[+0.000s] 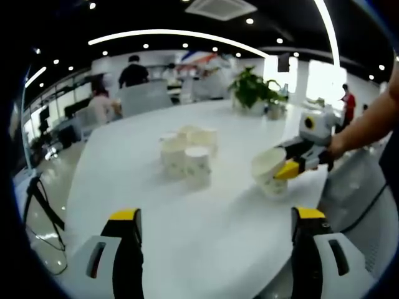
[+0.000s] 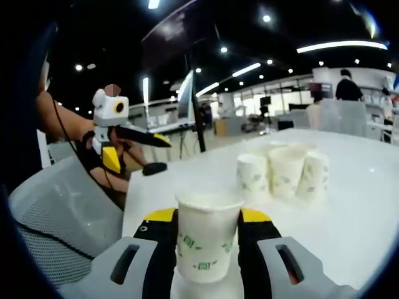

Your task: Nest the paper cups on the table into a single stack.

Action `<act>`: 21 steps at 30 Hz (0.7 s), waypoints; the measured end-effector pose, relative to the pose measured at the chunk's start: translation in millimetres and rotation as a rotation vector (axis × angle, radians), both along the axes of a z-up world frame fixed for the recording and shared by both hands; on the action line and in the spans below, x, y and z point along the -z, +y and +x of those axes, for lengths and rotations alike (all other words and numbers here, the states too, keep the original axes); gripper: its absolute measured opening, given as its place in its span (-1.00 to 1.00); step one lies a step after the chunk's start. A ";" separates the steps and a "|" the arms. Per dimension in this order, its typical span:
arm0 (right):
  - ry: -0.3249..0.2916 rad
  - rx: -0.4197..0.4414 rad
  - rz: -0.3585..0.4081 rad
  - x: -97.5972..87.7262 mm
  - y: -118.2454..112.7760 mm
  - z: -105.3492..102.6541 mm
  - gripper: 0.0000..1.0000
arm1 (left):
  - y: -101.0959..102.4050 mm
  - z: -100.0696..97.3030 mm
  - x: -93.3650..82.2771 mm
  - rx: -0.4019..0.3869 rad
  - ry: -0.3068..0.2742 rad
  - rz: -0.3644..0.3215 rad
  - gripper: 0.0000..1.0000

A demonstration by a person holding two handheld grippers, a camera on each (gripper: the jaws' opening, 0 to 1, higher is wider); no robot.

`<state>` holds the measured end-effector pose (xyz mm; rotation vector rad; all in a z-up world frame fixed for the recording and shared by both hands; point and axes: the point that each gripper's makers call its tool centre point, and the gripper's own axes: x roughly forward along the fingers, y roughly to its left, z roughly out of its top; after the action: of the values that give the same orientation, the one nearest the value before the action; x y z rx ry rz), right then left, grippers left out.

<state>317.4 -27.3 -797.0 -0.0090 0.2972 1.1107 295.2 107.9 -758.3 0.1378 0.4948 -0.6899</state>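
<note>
A cluster of several white paper cups (image 1: pixel 187 156) with green print stands upright near the middle of the white table (image 1: pixel 206 243). My left gripper (image 1: pixel 216 215) is open over the table's near edge, with nothing between its jaws. From the right, my right gripper (image 1: pixel 283 157) holds a tilted paper cup (image 1: pixel 268 169) just above the table. In the right gripper view, my right gripper (image 2: pixel 209 215) is shut on that cup (image 2: pixel 206 243), and the cluster (image 2: pixel 283 171) stands ahead to the right. The left gripper (image 2: pixel 137 149) hangs open at the left, off the table (image 2: pixel 355 237).
A potted plant (image 1: pixel 252 87) stands at the table's far end. A grey mesh chair (image 2: pixel 56 218) sits beside the table edge near the held cup. People sit and stand at the back of the office (image 1: pixel 134 71). A black stand (image 1: pixel 37 205) is on the floor to the left.
</note>
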 end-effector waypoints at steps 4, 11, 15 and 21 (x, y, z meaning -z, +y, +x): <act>0.015 -0.003 -0.010 5.6 0.0 -1.9 -0.27 | -0.1 -0.2 0.3 0.000 0.001 -0.002 0.97; 0.033 -0.008 -0.026 8.4 -4.1 -4.9 -0.24 | -0.4 1.1 0.9 -0.001 0.000 -0.004 0.97; 0.026 -0.021 -0.054 11.0 -6.9 -8.9 -0.23 | -2.7 2.2 1.4 0.003 0.001 -0.004 0.96; 0.010 -0.046 -0.095 16.6 -10.6 -16.7 -0.23 | -6.0 2.6 1.9 0.007 0.001 -0.009 0.96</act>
<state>300.7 -38.0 -813.6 -0.0950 0.3596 1.1414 297.8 101.9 -760.2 0.1306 0.4920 -0.6990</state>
